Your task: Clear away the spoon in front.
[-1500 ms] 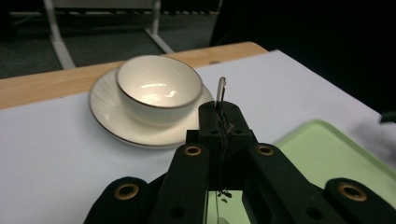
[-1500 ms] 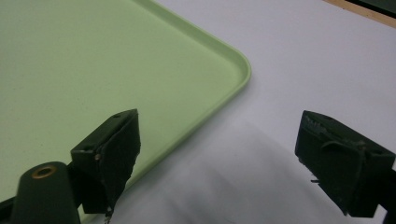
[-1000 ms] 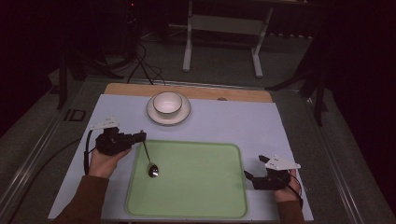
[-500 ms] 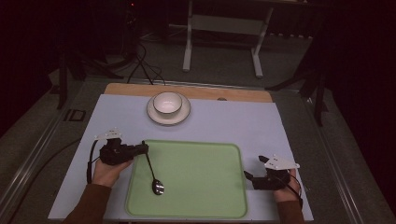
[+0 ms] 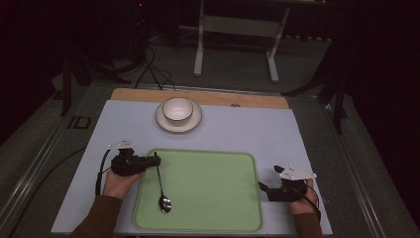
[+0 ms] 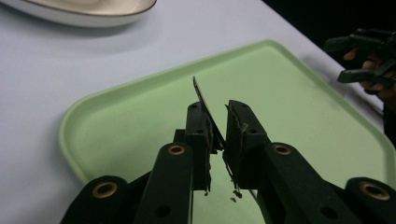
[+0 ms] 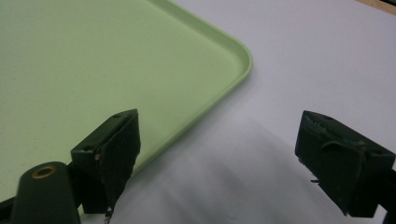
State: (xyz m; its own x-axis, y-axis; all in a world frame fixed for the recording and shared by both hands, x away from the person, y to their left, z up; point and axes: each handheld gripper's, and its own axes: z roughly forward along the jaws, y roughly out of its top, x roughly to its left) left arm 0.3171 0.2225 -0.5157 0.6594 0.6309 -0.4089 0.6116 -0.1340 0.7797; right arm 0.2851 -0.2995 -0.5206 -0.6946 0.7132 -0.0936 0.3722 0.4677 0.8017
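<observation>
A metal spoon (image 5: 161, 191) rests on the green tray (image 5: 218, 193), its bowl toward the near edge and its handle (image 6: 201, 95) rising between the jaws of my left gripper (image 5: 154, 161). The left gripper (image 6: 217, 130) sits at the tray's left rim. Its jaws have just been opening: the handle leans on one pad and a gap shows at the other. My right gripper (image 5: 265, 191) lies on the table off the tray's right edge, open with nothing between its fingers (image 7: 116, 144).
A white bowl (image 5: 177, 110) stands on a white saucer (image 5: 190, 125) at the back of the pale blue table top. The saucer's rim (image 6: 84, 11) lies beyond the tray. The tray's corner (image 7: 233, 70) is just left of the right gripper.
The left gripper came down and toward the near side with the spoon. The spoon's bowl now lies on the tray, nearer the front edge. The right gripper stayed put.
</observation>
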